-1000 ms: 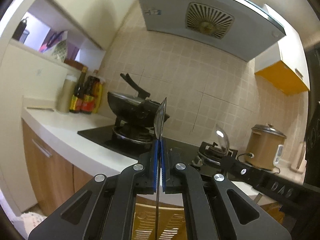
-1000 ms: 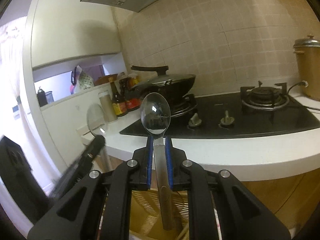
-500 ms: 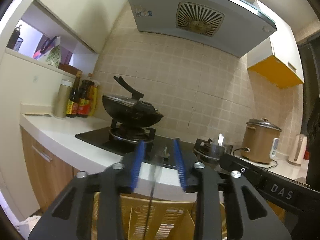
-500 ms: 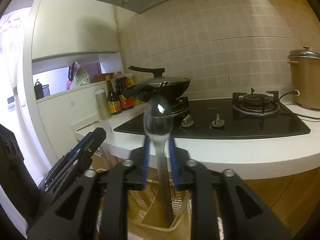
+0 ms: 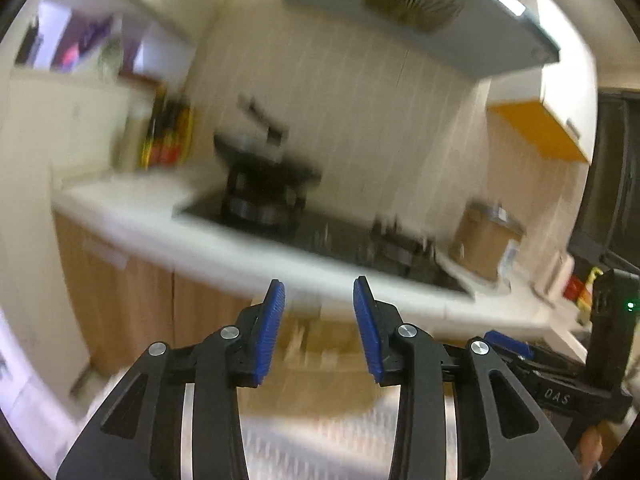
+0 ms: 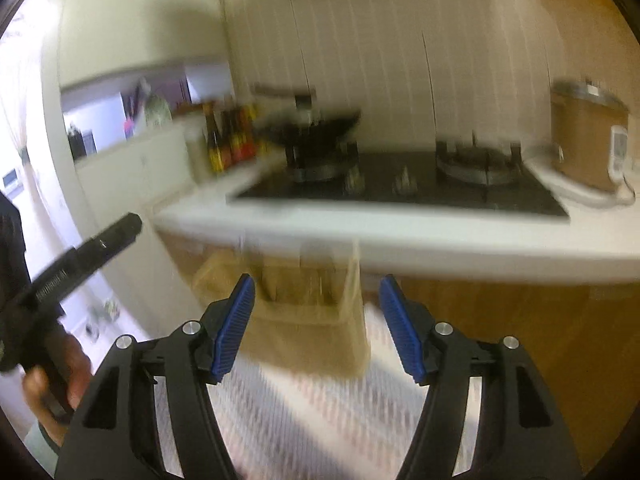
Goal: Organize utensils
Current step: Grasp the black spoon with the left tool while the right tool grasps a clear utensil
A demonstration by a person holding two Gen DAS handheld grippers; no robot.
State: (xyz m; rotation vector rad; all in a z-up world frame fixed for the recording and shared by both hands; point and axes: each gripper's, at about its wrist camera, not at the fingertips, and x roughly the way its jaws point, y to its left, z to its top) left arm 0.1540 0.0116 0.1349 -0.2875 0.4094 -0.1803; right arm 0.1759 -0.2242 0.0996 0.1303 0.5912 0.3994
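Note:
Both views are motion-blurred. My left gripper (image 5: 319, 292) is open and empty, its blue pads wide apart above a tan slotted utensil basket (image 5: 320, 360). My right gripper (image 6: 316, 292) is also open and empty, above the same tan basket (image 6: 304, 320). No spoon or other utensil shows between either pair of pads. The basket's contents are too blurred to make out. The left gripper's body (image 6: 80, 256) shows at the left of the right wrist view, and the right gripper's body (image 5: 560, 384) at the right of the left wrist view.
A white counter (image 6: 440, 236) carries a black gas hob (image 6: 400, 192) with a wok (image 6: 320, 132) on the left burner. Sauce bottles (image 6: 228, 140) stand to the left, a brown rice cooker (image 6: 584, 140) to the right. Wooden cabinet doors (image 5: 120, 288) are below. A range hood (image 5: 420, 4) hangs above.
Both grippers held spoons upright one second ago. They opened and let the spoons drop into the basket. Now both have pulled back and are moving fast, empty.

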